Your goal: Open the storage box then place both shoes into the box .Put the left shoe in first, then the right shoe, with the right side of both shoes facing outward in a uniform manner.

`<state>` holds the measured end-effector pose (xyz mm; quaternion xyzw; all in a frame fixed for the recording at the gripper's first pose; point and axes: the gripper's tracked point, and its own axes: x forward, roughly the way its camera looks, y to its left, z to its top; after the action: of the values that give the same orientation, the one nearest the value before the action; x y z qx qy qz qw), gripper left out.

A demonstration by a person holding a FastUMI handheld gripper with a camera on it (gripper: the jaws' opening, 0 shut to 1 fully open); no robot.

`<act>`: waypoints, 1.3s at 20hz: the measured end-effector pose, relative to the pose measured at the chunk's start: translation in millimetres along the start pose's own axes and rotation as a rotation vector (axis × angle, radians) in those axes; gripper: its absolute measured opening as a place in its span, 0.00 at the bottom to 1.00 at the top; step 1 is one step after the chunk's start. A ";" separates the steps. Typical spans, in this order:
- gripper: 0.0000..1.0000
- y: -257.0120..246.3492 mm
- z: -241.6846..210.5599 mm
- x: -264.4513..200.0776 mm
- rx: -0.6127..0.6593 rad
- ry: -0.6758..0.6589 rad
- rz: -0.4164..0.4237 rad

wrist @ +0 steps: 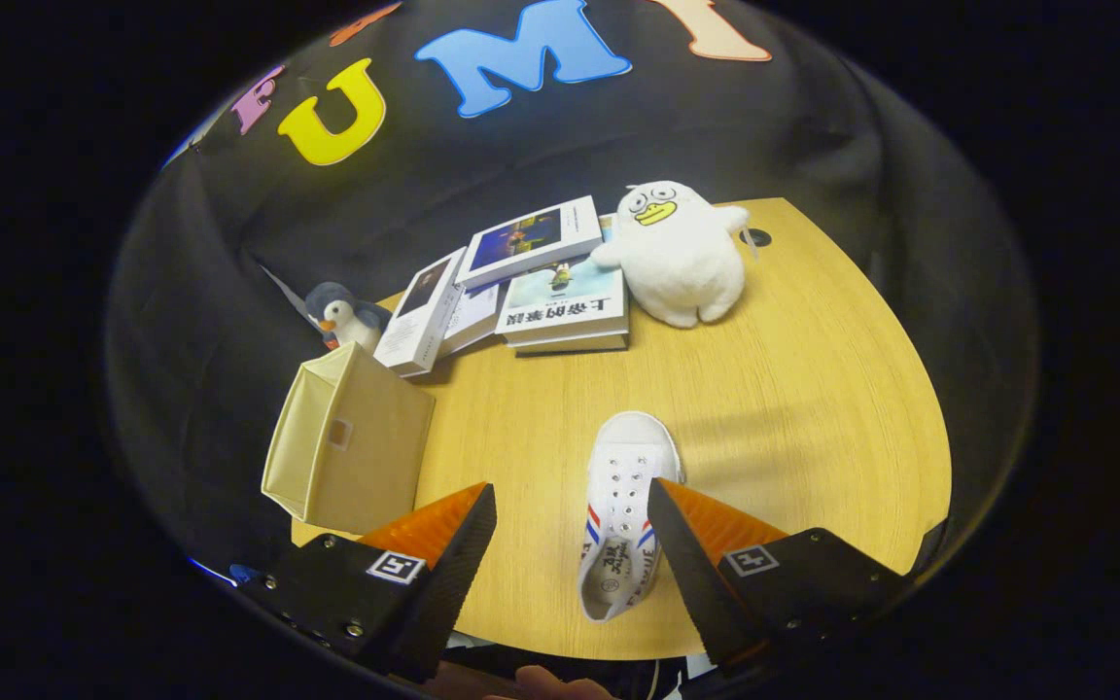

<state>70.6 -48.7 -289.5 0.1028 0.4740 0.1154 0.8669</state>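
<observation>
Shoe (623,510) lies on the desk (813,408) between my gripper's (572,515) spread fingers, untouched; I see the storage box (351,452) just beyond the left finger.

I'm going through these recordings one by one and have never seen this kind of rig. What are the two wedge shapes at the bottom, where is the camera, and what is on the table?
The camera rides on a hand-held two-finger gripper and looks forward along its fingers; the two wedges are those fingers. They stand open and hold nothing. A white shoe lies on the wooden table between them, close to the right finger, its toe pointing away. To the left, beside the left finger, is a beige storage box. Beyond it sits a small penguin toy, then a pile of books, with a white plush duck leaning beside them. I see just one shoe here.
</observation>
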 end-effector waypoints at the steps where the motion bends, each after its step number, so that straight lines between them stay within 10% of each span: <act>1: 0.96 -6.8 -9.1 1.2 -0.001 0.010 -0.024; 18: 0.92 -72.7 -94.1 79.5 -0.089 0.216 -0.234; 21: 0.61 -58.3 -97.5 89.2 -0.051 0.264 -0.146; 22: 0.33 -62.0 -98.4 93.7 -0.048 0.269 -0.149; 26: 0.01 -66.6 -96.7 80.9 0.124 0.264 -0.175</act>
<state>38.0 -81.3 -424.5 0.0986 0.5973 0.0226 0.7956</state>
